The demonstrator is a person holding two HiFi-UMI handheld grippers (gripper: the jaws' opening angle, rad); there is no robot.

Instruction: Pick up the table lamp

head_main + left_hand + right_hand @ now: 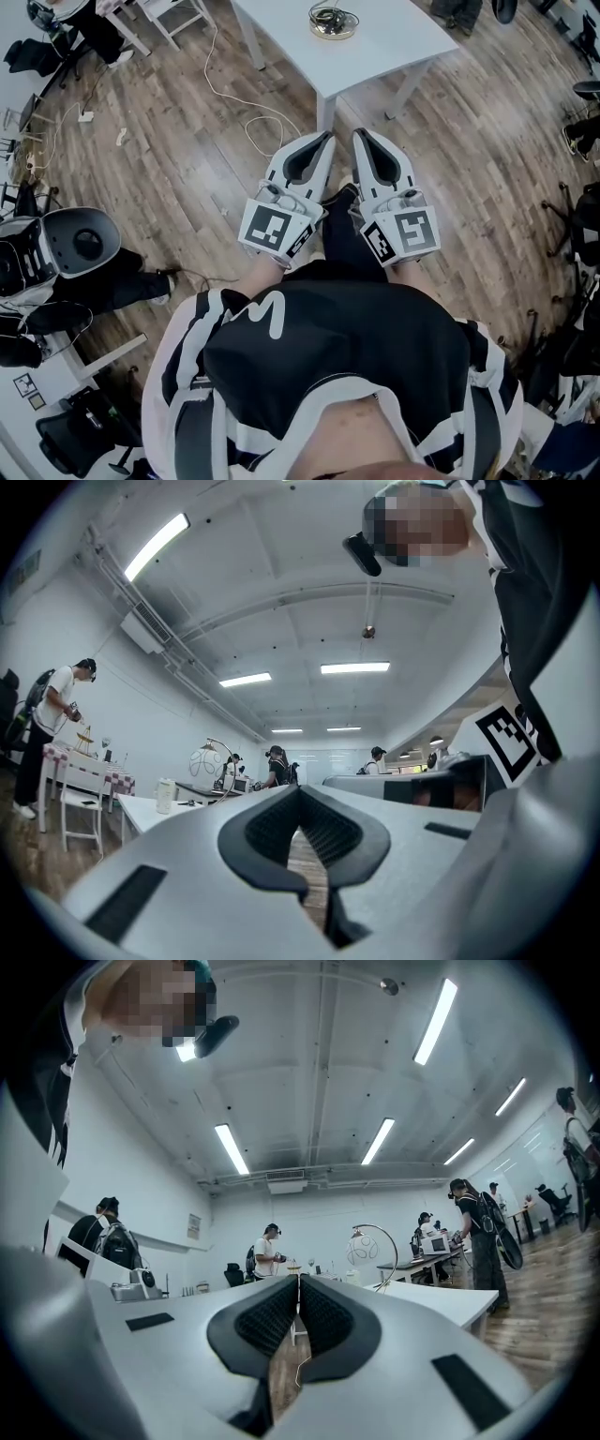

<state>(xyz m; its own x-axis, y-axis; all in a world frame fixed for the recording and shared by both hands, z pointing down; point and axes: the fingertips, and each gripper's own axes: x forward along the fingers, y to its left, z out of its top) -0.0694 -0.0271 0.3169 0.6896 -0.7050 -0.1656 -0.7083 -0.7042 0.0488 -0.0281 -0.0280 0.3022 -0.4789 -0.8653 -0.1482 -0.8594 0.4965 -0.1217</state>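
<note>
Head view: L hand-held gripper (324,137) & R hand-held gripper (360,134) jaws together, empty; table lamp (333,21) on white table (394,42) ahead.

The white rectangular bench (394,37) stands on the wooden plank floor (169,141), ahead of the person. The arched metal table lamp (334,21) sits on the bench, towards its far side. A thin white cable (225,94) lies on the floor left of the bench. The left hand-held gripper (328,137) and the right hand-held gripper (359,134) are side by side over the floor, just short of the bench's near corner and well apart from the lamp.
</note>
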